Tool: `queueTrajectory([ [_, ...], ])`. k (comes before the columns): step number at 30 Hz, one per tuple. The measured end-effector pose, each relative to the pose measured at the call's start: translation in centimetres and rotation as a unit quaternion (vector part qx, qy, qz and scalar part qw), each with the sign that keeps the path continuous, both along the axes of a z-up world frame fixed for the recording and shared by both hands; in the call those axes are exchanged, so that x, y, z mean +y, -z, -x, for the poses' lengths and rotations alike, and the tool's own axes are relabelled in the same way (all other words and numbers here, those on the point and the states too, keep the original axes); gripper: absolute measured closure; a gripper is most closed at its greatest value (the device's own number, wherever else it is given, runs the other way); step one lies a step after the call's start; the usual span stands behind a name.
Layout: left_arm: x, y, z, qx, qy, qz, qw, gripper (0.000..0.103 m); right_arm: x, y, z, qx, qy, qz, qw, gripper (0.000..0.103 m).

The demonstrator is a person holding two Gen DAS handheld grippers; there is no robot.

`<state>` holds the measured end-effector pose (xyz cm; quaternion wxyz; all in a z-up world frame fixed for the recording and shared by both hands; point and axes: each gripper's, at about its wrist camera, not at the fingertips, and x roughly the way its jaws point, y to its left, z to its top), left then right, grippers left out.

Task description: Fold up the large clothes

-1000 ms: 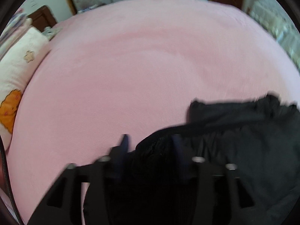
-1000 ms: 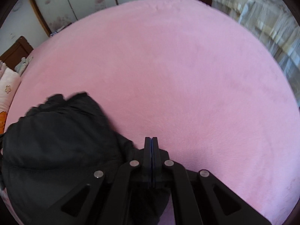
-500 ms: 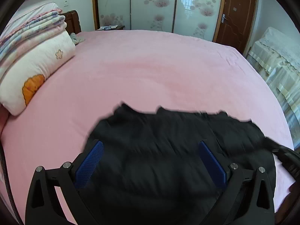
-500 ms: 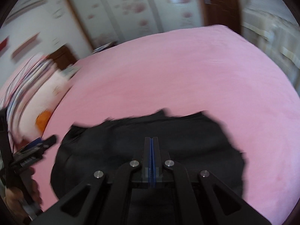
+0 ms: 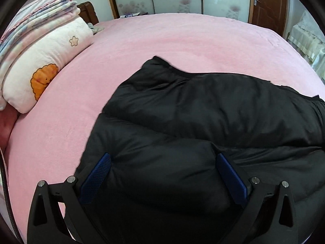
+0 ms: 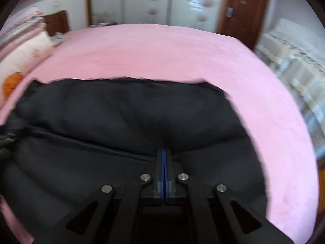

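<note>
Bedroom: bed (image 5: 162, 40) with pink plush cover, sliding wardrobe doors with flower print behind, brown door at the right, a second lace-covered bed at the far right. Pillow (image 5: 46, 65) with an orange cartoon figure and a star sits at the bed's left edge, folded blankets (image 5: 36, 14) stacked on top of it.

Black puffy jacket (image 5: 203, 122) lies on the near half of the bed, nearer the right edge, spread wide. One diagonal crease runs across it, so it looks laid out or folded over once; cannot tell which layer is on top. Far edge is ragged, not squared. My read: early stage, most of the folding still left, no compact bundle yet.

Left tool (image 5: 162, 174): jaws have just been opening, now fully wide, blue pads straddling a bulge of jacket without pinching it, so released.

Right tool (image 6: 164, 162): jaws pressed together, over the jacket's near part. Fabric bunches at the tips, but whether any is pinched I cannot tell. That view is motion-blurred.

No readable brand, label or writing anywhere; the pillow print is only pictures.
</note>
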<state>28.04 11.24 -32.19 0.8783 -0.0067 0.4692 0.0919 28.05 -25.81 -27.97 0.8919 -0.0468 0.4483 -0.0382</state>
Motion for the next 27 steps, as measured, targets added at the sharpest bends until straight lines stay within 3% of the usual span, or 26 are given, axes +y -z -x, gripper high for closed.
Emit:
queueTrajectory([
  [8,0.9,-0.2,-0.1,0.032,-0.026,0.018,0.999,0.0,-2.2,-0.8,0.1,0.022,0.038,-0.016,0.999,0.102],
  [17,2.8,-5.5,2.2,0.046,-0.065,0.091,0.9927,0.0,-1.3,-4.3,1.5,0.048,0.041,-0.127,0.99,0.1],
  [20,3.1,-8.2,4.0,0.034,-0.07,0.133,0.9881,0.0,-0.5,-6.6,2.5,0.051,0.033,-0.153,0.986,0.093],
  [24,3.3,-11.3,6.4,0.022,-0.081,0.169,0.982,0.0,0.6,-10.0,4.1,0.034,0.034,-0.163,0.985,0.063],
  [27,3.8,-13.1,7.9,0.02,-0.091,0.185,0.9783,0.0,1.4,-12.4,5.3,0.01,0.023,-0.177,0.984,0.062],
])
